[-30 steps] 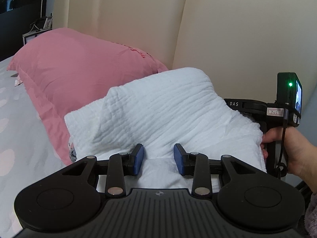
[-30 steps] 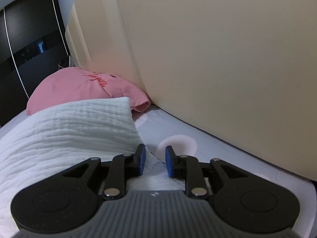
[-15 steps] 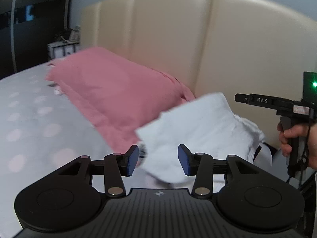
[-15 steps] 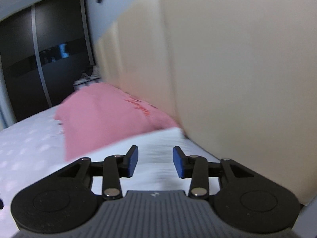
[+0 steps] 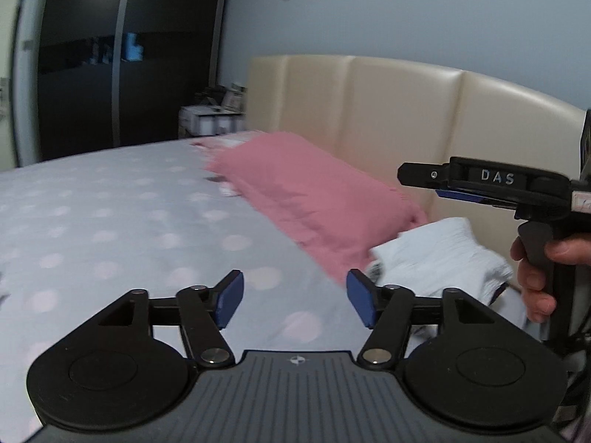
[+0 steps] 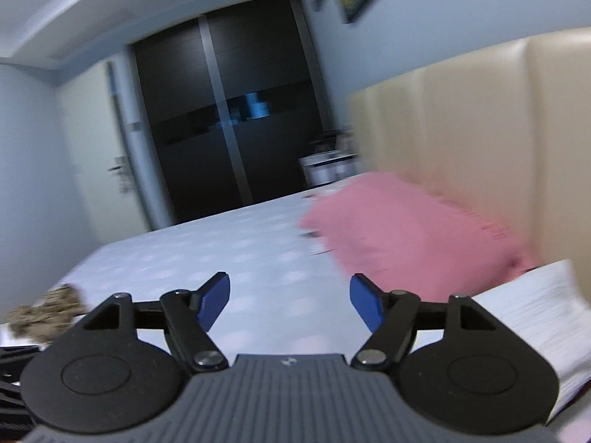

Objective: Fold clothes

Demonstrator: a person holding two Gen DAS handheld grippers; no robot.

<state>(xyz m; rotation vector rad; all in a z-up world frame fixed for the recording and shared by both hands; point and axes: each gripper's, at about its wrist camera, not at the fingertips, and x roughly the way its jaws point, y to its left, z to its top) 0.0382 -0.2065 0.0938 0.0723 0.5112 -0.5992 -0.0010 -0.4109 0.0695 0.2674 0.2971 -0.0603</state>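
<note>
Hovering above the dotted bedsheet [image 5: 110,214], the left gripper [image 5: 291,304] and right gripper [image 6: 290,304] have just been opening; both jaws stand wide with nothing between them. The folded white cloth [image 5: 439,254] lies far right, touching the pink pillow [image 5: 314,199].

Motion blur is smearing the pink pillow [image 6: 406,236] and the dotted bed sheet [image 6: 229,258] in the right wrist view, and the lettering on the pillow is too streaked to read. The white folded cloth [image 6: 546,313] is running off the right edge there, partly hidden behind the gripper body. At the far left, a brownish crumpled thing [image 6: 44,313] is staying too blurred to identify. In the left wrist view, the person's hand [image 5: 535,273] is being cut off by the right edge.
</note>
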